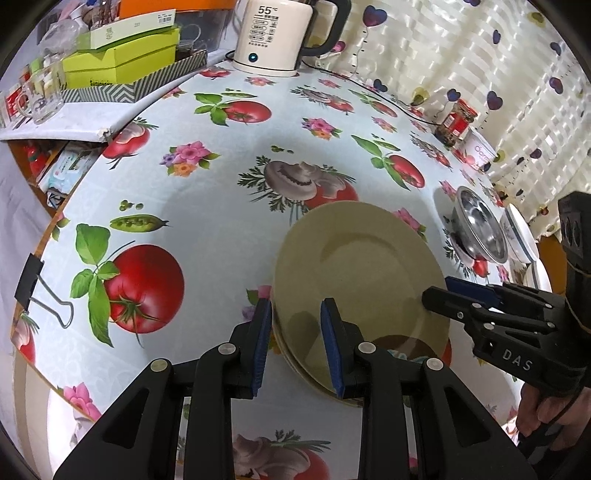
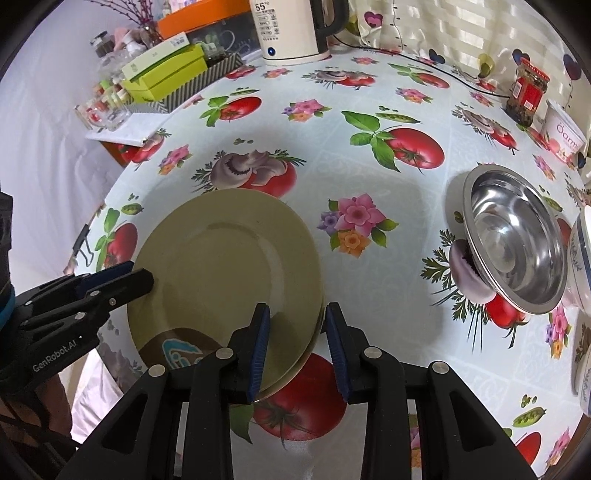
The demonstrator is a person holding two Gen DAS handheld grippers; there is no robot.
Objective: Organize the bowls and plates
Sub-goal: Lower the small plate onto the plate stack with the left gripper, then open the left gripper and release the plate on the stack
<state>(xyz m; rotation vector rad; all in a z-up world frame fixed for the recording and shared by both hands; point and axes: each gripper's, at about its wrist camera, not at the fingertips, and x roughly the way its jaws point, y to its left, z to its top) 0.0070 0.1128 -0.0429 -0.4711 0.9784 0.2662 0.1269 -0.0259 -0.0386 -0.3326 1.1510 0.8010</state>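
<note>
Two olive-green plates lie stacked on the patterned tablecloth; the stack also shows in the right wrist view. My left gripper is open with its jaws astride the stack's left rim. My right gripper is open with its jaws astride the right rim. Each gripper shows in the other's view, the right one at the plate's right edge and the left one at its left edge. A steel bowl and a white patterned bowl stand to the right.
A white kettle stands at the back. Green boxes in a striped tray and a glass mug sit back left. A jar and a yoghurt tub stand back right. A binder clip holds the cloth's left edge.
</note>
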